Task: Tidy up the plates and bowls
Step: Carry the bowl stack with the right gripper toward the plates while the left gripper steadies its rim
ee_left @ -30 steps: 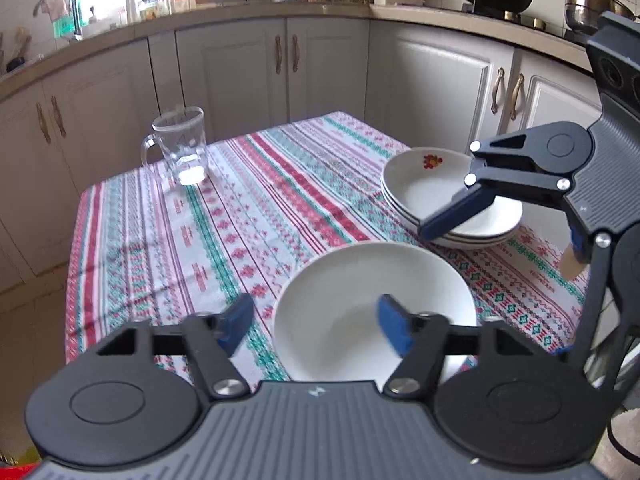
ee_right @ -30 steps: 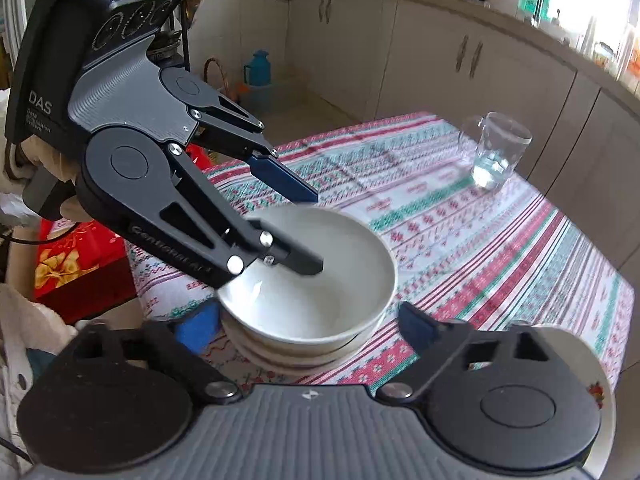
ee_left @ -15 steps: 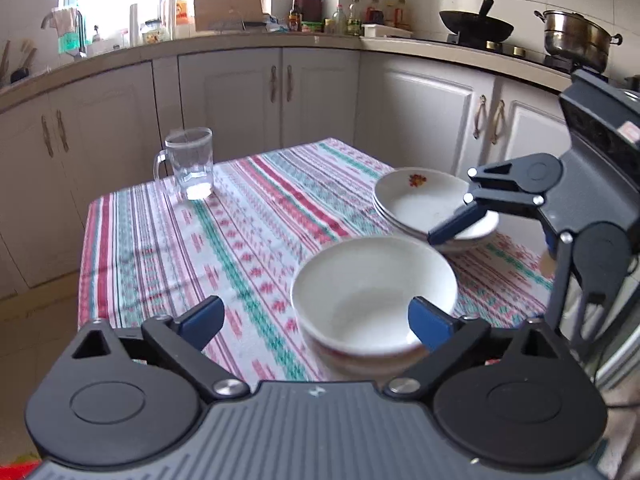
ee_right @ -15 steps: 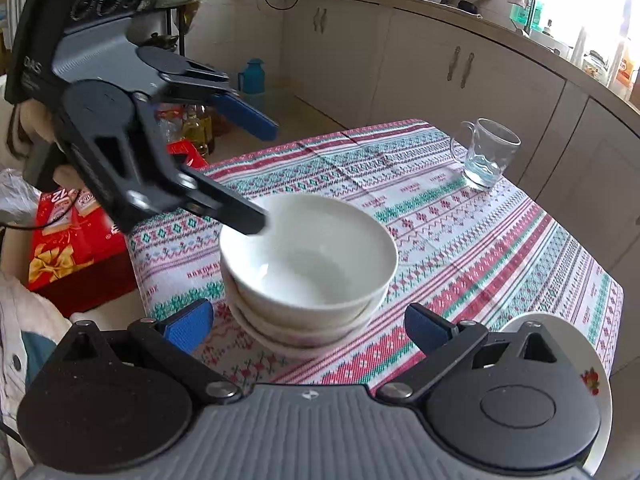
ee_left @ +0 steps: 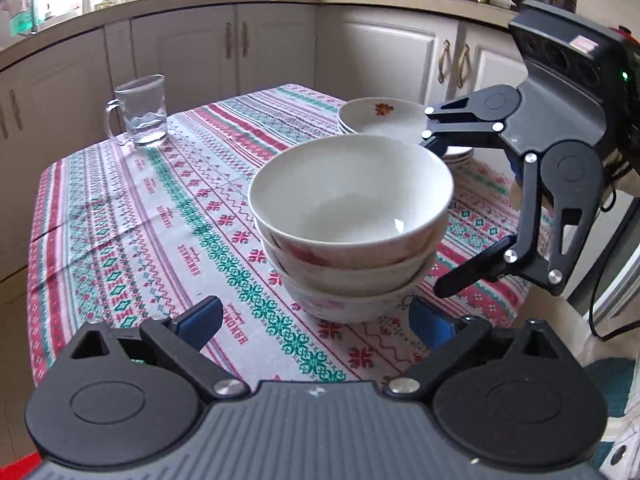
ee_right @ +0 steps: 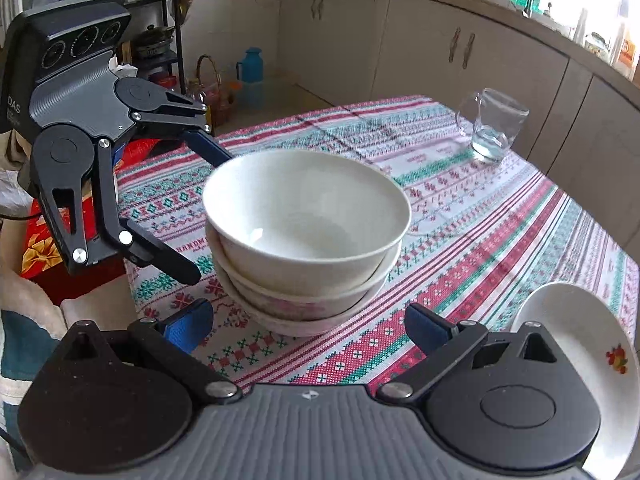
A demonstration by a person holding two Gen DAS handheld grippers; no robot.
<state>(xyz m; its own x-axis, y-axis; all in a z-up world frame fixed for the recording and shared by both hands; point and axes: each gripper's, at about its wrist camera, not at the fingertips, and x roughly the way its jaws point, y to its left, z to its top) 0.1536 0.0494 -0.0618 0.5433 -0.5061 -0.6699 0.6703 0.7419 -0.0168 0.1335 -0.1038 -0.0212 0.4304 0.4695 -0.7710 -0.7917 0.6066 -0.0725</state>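
Note:
A stack of three white bowls [ee_left: 352, 224] stands on the patterned tablecloth [ee_left: 160, 216]; it also shows in the right wrist view [ee_right: 308, 240]. A stack of white plates with a red flower [ee_left: 380, 118] sits behind it; its edge shows in the right wrist view [ee_right: 576, 344]. My left gripper [ee_left: 316, 320] is open and empty, just short of the bowls. My right gripper [ee_right: 308, 326] is open and empty, close to the bowls from the other side. Each gripper is seen by the other camera: the right gripper [ee_left: 444, 212] and the left gripper [ee_right: 204, 212] both stand beside the bowl stack.
A glass mug [ee_left: 140, 112] with a little water stands at the far corner of the table; it also shows in the right wrist view [ee_right: 490, 124]. White kitchen cabinets [ee_left: 280, 48] run behind the table. A red box [ee_right: 40, 248] lies on the floor by the table's edge.
My left gripper opened wide and drew back and down from the top bowl, which stays on the stack. My right gripper stayed open and lowered slightly.

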